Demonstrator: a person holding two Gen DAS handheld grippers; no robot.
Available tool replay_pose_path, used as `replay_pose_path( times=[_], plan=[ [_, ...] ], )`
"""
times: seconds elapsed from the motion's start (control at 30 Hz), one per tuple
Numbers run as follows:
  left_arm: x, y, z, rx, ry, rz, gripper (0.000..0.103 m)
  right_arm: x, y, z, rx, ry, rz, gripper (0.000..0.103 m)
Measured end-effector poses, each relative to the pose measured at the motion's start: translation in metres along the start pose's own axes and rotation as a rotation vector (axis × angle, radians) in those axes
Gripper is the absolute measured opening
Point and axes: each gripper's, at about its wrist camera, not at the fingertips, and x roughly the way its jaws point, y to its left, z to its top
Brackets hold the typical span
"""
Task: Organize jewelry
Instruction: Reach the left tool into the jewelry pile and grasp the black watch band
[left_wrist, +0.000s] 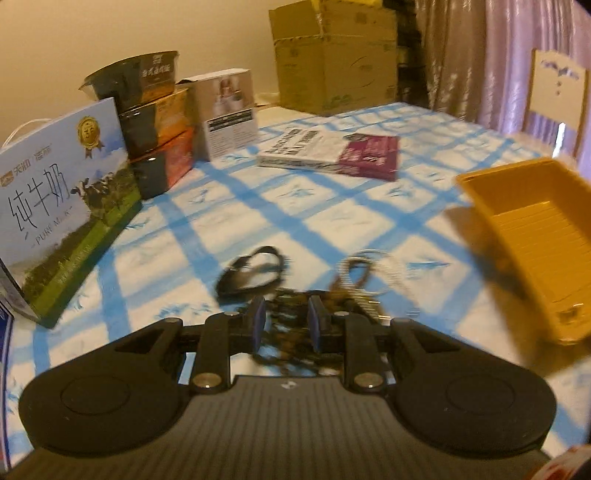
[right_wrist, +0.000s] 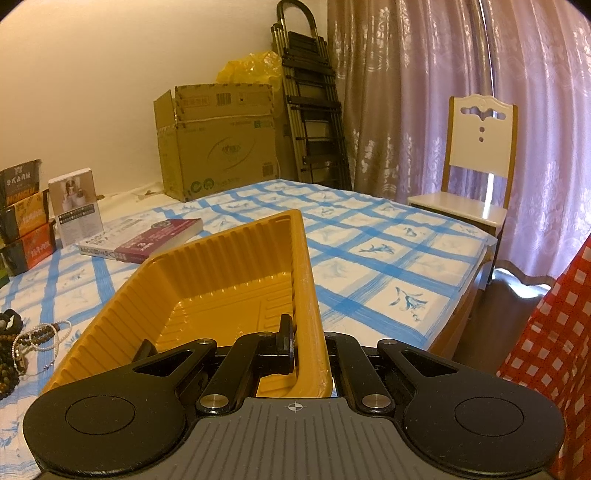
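Left wrist view: the left gripper (left_wrist: 285, 325) hovers, released, jaws apart over the jewelry (left_wrist: 295, 295) heaped on the worktop (left_wrist: 332, 218). To its right, the right gripper (right_wrist: 295, 347) clenches the yellow tray (right_wrist: 221, 266) wall, near.

Warm, dim indoor light over both views, yellowish on the wall (right_wrist: 92, 92). Daylight glows through the curtain (right_wrist: 535, 110) on the right. Left wrist view is smeared with motion blur: the beads (left_wrist: 288, 314) and tray (left_wrist: 532, 251) lose their edges. Right wrist view is sharp. Fisheye bends both frames, corners dark. Soft shadow beside the tray.
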Motion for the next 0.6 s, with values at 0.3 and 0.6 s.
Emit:
replay_pose_path(
  times=[0.3,0.6],
  plan=[
    [0.045,0.009,0.003,0.105,-0.007,0.074,0.032,0.002,-0.001,0.001,-0.015,-0.001,-0.006,0.003],
    [0.076,0.017,0.012,0.154,0.003,0.110,0.033,0.013,0.004,0.006,-0.029,-0.010,0.001,0.003]
  ],
)
